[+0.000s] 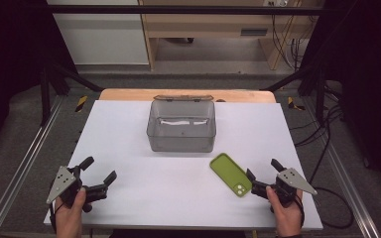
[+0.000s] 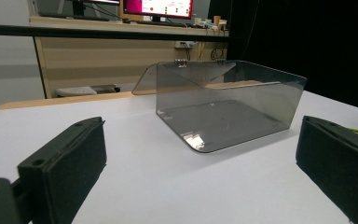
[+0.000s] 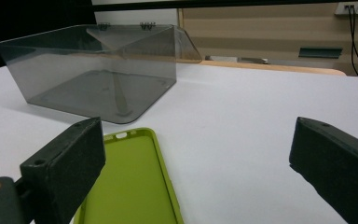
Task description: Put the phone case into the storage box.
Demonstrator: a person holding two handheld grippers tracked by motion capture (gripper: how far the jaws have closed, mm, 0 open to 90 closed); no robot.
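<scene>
Phone case, green and soft-looking, lies flat on the white table with its hollow side up. It is at the near right, just beside the right gripper. In the right gripper view the case sits low between the two black jaws, closer to the one on the left of that view.

A see-through grey box stands in the middle of the table, farther back. Its lid is tipped open at the back. The box looks empty inside. The case and the box are apart, with bare table between them.

Both grippers rest at the near edge, one in each hand. The right gripper has its jaws spread wide and holds nothing. The left gripper is at the near left, well away from the case. Its jaws are wide too, and nothing is in them. In the left gripper view the box is straight ahead.

The work looks like it is at its very start. The likely job is to put the case in the box, and the case is not yet picked up. The next move is probably for the right gripper to slide forward, get one jaw on each side of the thin edge, and close. The case is flat and low, so the jaws must come down close to the table to catch it.
</scene>
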